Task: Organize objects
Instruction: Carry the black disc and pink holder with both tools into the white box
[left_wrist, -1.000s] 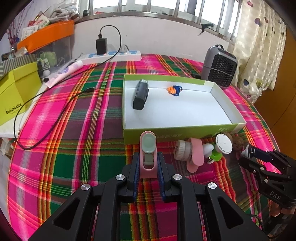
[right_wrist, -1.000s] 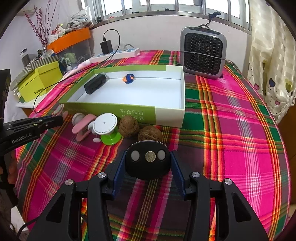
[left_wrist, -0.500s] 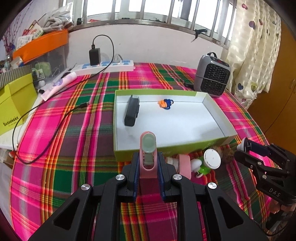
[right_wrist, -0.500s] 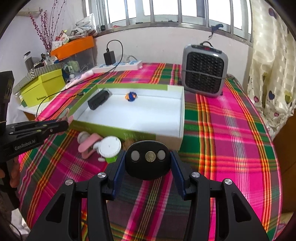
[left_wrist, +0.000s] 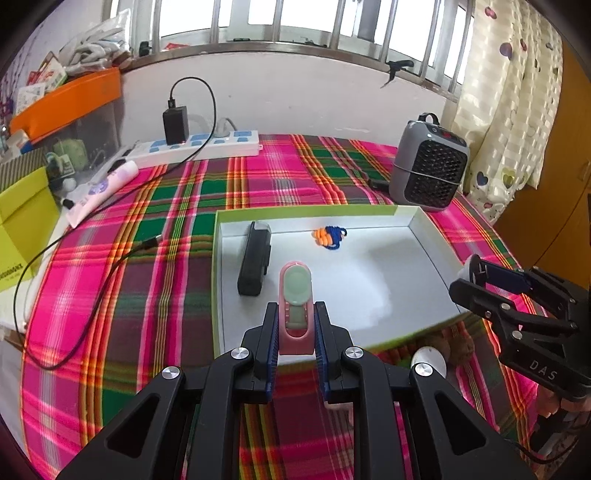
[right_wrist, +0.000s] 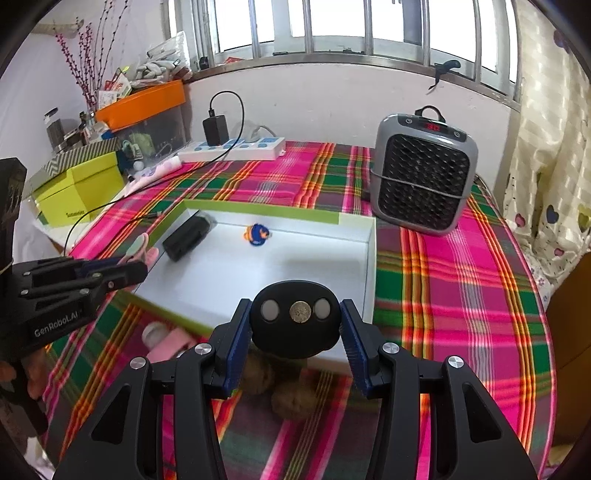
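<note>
My left gripper (left_wrist: 295, 308) is shut on a pink gadget (left_wrist: 294, 295) with a pale green face, held over the near left part of the green-sided box (left_wrist: 306, 211). The box has a white floor that holds a black bar-shaped object (left_wrist: 255, 258) and a small orange-and-blue toy (left_wrist: 328, 236). My right gripper (right_wrist: 295, 310) is shut on a black oval gadget (right_wrist: 295, 332) with two white buttons, just above the box's (right_wrist: 371, 258) near right corner. The left gripper (right_wrist: 74, 280) shows in the right wrist view with the pink gadget (right_wrist: 138, 245) sticking out.
On the plaid cloth in front of the box lie two walnuts (right_wrist: 295, 402), a white round lid (left_wrist: 428, 360) and a pink item (right_wrist: 170, 341). A grey heater (right_wrist: 424, 173) stands behind the box on the right. A power strip (left_wrist: 207, 146), a black cable (left_wrist: 110, 273) and a yellow box (left_wrist: 22, 221) are on the left.
Both grippers have risen and moved forward over the box's near edge, each keeping its gadget. The loose items in front of the box have slipped beneath the fingers.
</note>
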